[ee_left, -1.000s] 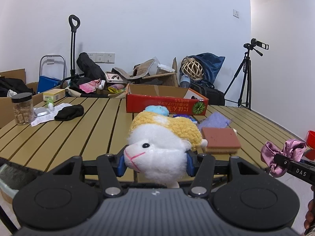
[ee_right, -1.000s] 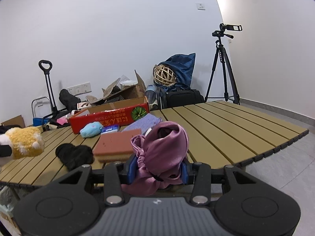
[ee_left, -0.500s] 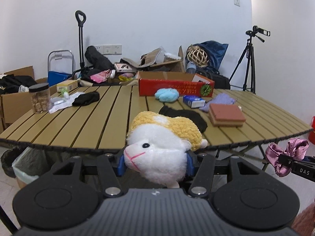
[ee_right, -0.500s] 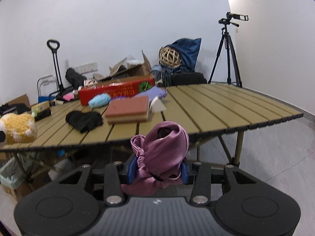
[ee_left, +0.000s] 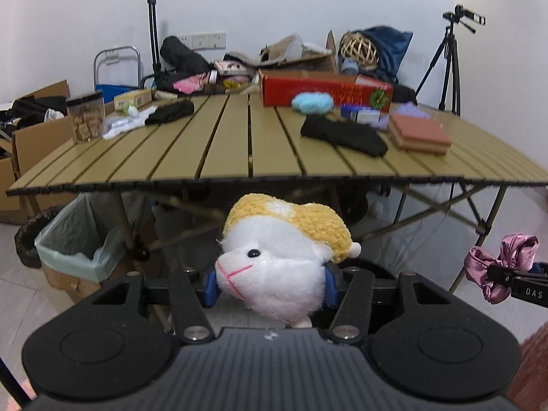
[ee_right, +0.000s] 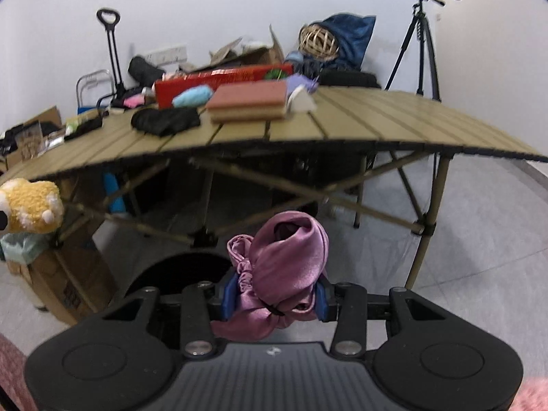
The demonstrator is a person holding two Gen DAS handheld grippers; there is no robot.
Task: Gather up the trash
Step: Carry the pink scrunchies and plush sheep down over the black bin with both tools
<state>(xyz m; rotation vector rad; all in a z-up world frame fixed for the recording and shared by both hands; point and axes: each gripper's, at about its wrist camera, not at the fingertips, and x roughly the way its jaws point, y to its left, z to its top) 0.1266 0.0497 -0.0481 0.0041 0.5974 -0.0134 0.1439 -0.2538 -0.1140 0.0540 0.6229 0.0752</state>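
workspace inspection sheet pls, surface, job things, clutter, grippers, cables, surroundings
surface: slatted table, front strip bare, items toward the back and sides
job's things: plush toy in left gripper; pink satin cloth in right gripper; lined bin under the table's left end
clutter: red box, blue fluffy item, black cloth, brick-red pad, jar, second black cloth
grippers: both shut on their loads, held in front of the table, below its edge
cables: nothing seen
surroundings: tripod with camera, hand cart, cardboard boxes, woven ball by the wall
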